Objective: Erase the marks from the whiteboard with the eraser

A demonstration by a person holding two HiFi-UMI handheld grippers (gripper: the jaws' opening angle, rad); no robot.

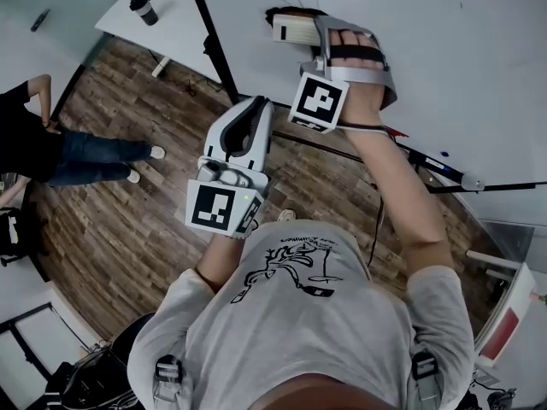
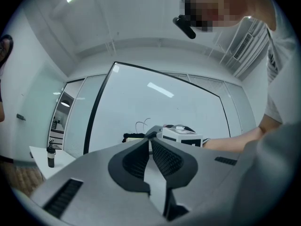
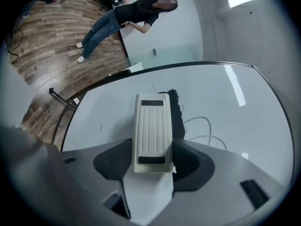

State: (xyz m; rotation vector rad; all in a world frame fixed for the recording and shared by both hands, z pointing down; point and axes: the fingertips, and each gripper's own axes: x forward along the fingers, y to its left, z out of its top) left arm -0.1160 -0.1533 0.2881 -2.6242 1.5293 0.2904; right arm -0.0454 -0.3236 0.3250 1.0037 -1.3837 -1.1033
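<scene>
Two grippers show in the head view. The right gripper [image 1: 318, 34] presses the eraser [image 1: 293, 29] against the whiteboard [image 1: 479, 67], while the left gripper [image 1: 259, 109] hangs nearer the body, off the board. A lidded cup [image 1: 144, 8] stands far left, contents hidden.

In the left gripper view, its jaws meet on nothing.

In the right gripper view, the jaws clamp the eraser's sides. Its long axis points straight ahead, and thin curved marks [image 3: 202, 117] lie just right of it.
</scene>
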